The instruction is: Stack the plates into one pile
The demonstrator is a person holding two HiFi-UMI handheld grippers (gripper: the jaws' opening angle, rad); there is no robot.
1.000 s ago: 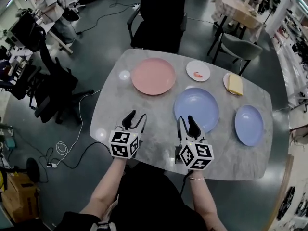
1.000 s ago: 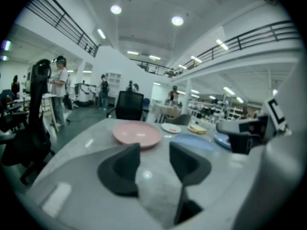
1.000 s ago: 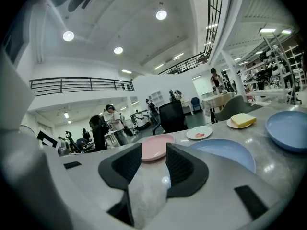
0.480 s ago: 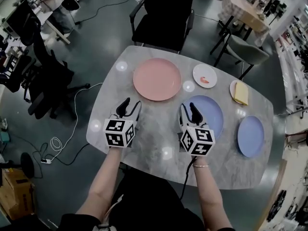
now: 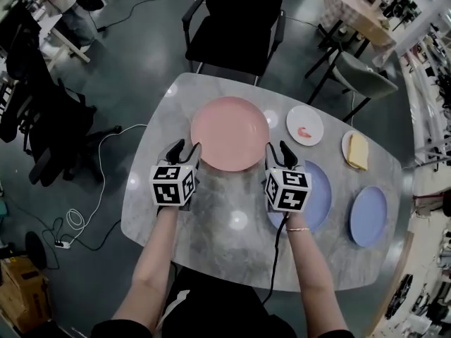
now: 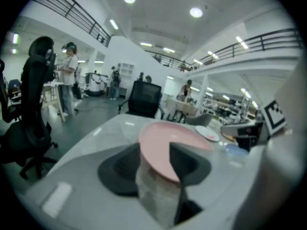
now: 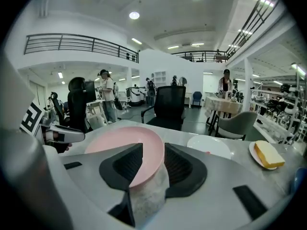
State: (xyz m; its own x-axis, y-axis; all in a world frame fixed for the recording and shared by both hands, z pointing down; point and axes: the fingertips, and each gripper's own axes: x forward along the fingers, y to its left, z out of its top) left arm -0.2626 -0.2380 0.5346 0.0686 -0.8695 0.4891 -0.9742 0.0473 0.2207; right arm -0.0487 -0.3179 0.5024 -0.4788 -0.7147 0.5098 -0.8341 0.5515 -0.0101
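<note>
After both advanced, left gripper (image 5: 186,146) straddles pink plate (image 5: 230,132) rim unclamped; right gripper (image 5: 277,148) likewise, closing.

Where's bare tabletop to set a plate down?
Free: near strip of the table, below the pink plate and left of the large blue plate; also its left end. Crowded: right half, with the small blue plate, white plate and yellow-topped plate.
</note>
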